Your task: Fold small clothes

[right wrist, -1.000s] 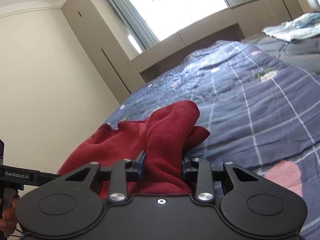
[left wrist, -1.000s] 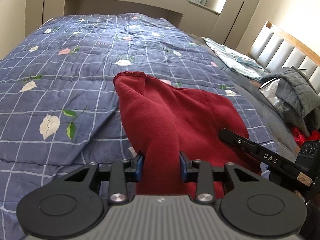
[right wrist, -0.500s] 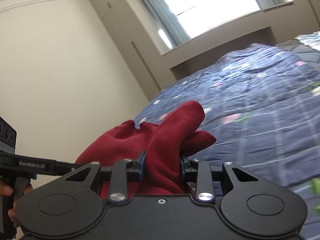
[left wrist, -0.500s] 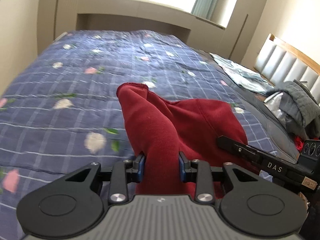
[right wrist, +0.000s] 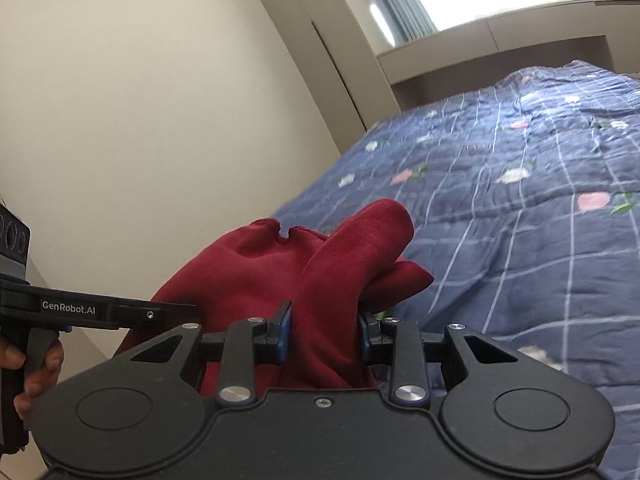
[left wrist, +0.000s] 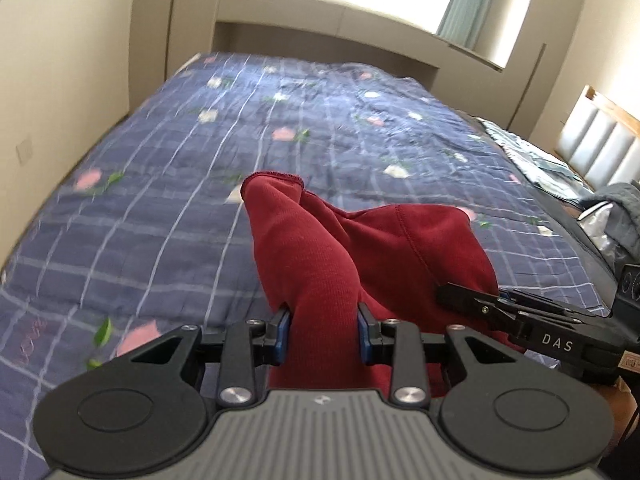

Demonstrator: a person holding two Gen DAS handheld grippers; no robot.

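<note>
A dark red garment (left wrist: 360, 248) hangs lifted above the blue floral bed quilt (left wrist: 200, 184). My left gripper (left wrist: 323, 330) is shut on one bunched part of it, with a hemmed end sticking up ahead. My right gripper (right wrist: 324, 332) is shut on another bunched part of the same red garment (right wrist: 344, 264). The right gripper's body (left wrist: 532, 328) shows at the right of the left wrist view, and the left gripper's body (right wrist: 80, 310) shows at the left of the right wrist view. The cloth sags between the two.
The quilt (right wrist: 520, 200) covers the bed up to a window ledge (left wrist: 340, 36). A beige wall (right wrist: 140, 120) flanks the bed's left side. A padded headboard (left wrist: 600, 144), folded light clothes (left wrist: 532, 160) and a grey garment pile (left wrist: 616, 208) lie at the right.
Both grippers have risen and tilted upward with the red garment, lifting it off the quilt. More wall and window show now. Both grips have held.
</note>
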